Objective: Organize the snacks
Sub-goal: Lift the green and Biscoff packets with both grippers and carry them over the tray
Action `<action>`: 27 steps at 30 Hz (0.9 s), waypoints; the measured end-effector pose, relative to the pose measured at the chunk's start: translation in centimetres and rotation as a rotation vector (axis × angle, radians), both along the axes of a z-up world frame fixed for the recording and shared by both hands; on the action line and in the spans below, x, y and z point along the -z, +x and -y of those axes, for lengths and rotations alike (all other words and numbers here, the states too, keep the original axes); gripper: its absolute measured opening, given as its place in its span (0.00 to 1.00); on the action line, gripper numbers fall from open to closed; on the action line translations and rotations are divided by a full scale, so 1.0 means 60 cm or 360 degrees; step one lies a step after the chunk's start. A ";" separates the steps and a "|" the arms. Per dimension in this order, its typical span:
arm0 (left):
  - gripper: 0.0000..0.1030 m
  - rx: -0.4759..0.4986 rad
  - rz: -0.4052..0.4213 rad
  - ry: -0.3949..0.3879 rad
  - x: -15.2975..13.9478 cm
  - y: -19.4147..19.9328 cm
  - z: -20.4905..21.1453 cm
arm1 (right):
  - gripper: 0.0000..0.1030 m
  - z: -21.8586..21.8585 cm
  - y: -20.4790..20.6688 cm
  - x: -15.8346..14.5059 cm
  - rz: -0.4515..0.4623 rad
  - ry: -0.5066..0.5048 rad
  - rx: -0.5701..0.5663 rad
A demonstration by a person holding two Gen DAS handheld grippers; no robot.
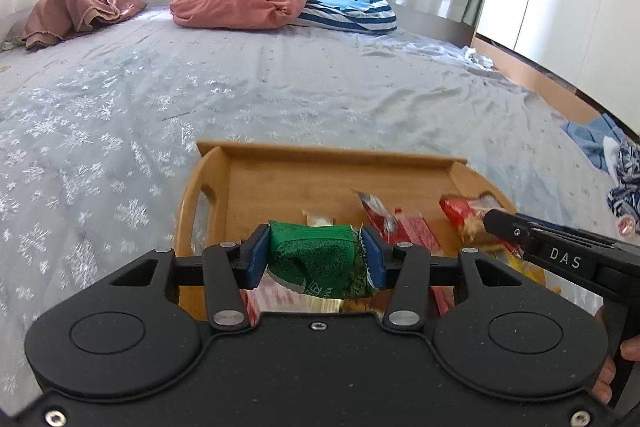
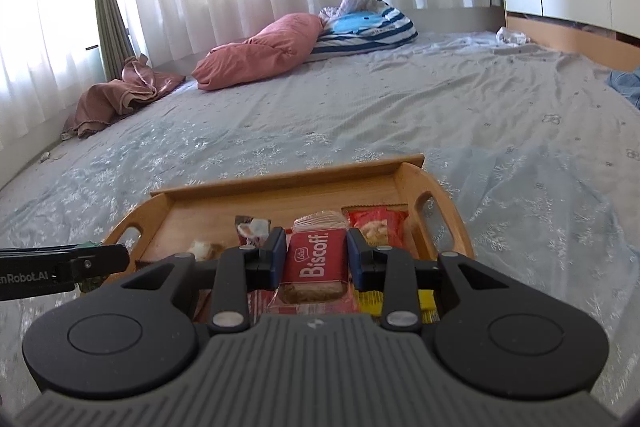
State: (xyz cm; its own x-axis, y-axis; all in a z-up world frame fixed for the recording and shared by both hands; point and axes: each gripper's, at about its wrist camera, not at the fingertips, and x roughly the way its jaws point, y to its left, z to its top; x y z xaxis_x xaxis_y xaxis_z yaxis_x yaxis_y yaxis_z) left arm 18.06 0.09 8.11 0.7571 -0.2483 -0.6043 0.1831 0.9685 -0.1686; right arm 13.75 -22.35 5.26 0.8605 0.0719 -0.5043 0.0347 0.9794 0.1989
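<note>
left gripper [image 1: 316,259]: clamped on crumpled green snack packet [image 1: 320,259], held above near-left part of wooden tray [image 1: 320,153] | right gripper [image 2: 316,257]: closed on red Biscoff packet [image 2: 316,261], over tray's near side | tray: on grey bedspread [image 1: 120,115], more wrapped snacks inside, red bag [image 2: 378,223] by right handle

Right gripper [image 2: 316,259] clamps a red Biscoff biscuit packet [image 2: 315,263] between its blue pads [image 2: 276,259], above a wooden handled tray [image 2: 430,223] on the grey snowflake bedspread [image 2: 400,115]. A red snack pouch [image 2: 376,225] lies just right; the left gripper [image 2: 100,259] pokes in left.
</note>
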 end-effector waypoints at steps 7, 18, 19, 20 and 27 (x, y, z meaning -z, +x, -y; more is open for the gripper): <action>0.45 -0.0027 -0.0047 0.0024 0.010 0.081 0.000 | 0.35 0.039 0.079 0.003 -0.0107 0.0163 0.0014; 0.45 -0.0115 -0.0140 0.0032 0.054 0.178 -0.004 | 0.35 0.032 0.178 0.026 -0.0236 0.0164 0.0000; 0.45 -0.0122 -0.0146 0.0037 0.059 0.181 -0.005 | 0.35 0.029 0.184 0.031 -0.0246 0.0148 0.0000; 0.45 -0.0129 -0.0154 0.0043 0.064 0.184 -0.006 | 0.35 0.027 0.188 0.035 -0.0257 0.0130 0.0000; 0.45 -0.0149 -0.0185 0.0089 0.087 0.202 -0.007 | 0.35 0.009 0.209 0.061 -0.0284 0.0033 -0.0001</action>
